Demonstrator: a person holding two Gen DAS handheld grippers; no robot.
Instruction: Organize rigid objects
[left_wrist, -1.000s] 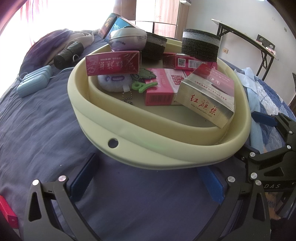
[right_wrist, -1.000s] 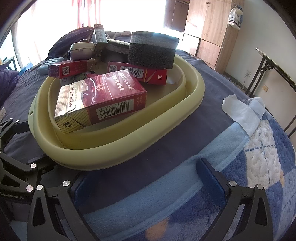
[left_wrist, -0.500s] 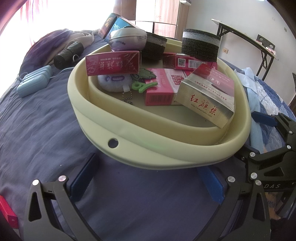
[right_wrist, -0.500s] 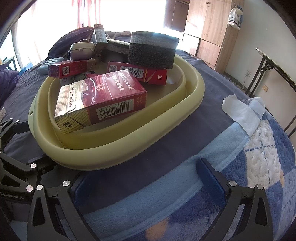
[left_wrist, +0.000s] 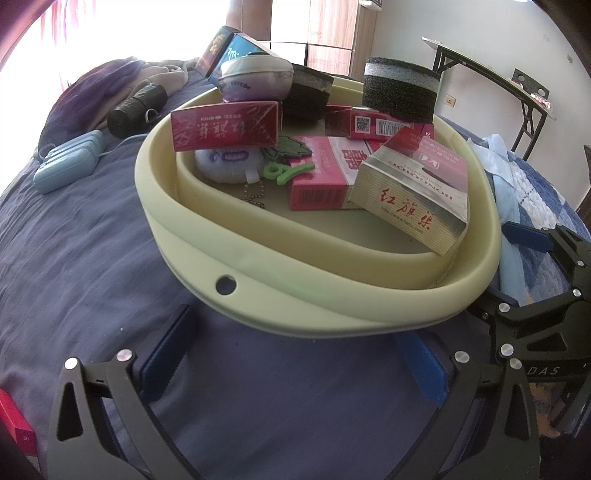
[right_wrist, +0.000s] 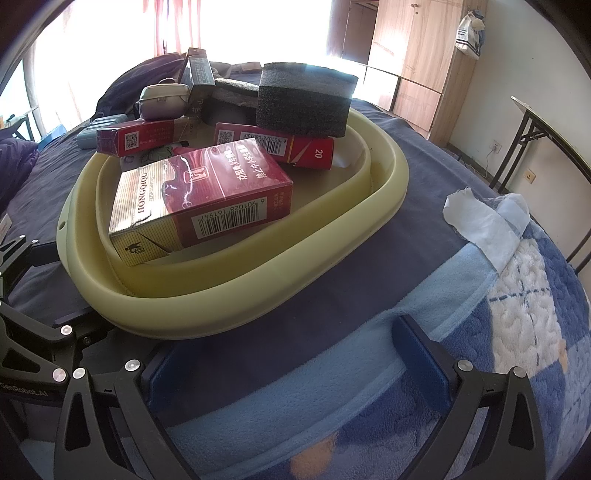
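Note:
A pale yellow basin (left_wrist: 332, 295) (right_wrist: 258, 295) sits on the bed. It holds several red cigarette boxes, among them a gold-sided one (left_wrist: 413, 195) (right_wrist: 199, 199), a pink one (left_wrist: 325, 177) and one leaning on the far rim (left_wrist: 225, 125). A black foam roll (left_wrist: 399, 92) (right_wrist: 303, 99), a white plush keychain (left_wrist: 225, 166), a green tag (left_wrist: 284, 171) and a grey pouch (left_wrist: 255, 79) are also in it. My left gripper (left_wrist: 295, 362) is open and empty, just before the basin's near rim. My right gripper (right_wrist: 295, 362) is open and empty at the basin's right side.
A light blue case (left_wrist: 66, 166) and a black folded umbrella (left_wrist: 136, 107) lie on the dark sheet left of the basin. A red box corner (left_wrist: 14, 417) shows at lower left. A blue-white blanket (right_wrist: 517, 314) and white cloth (right_wrist: 480, 221) lie right. A folding table (left_wrist: 498, 81) stands beyond.

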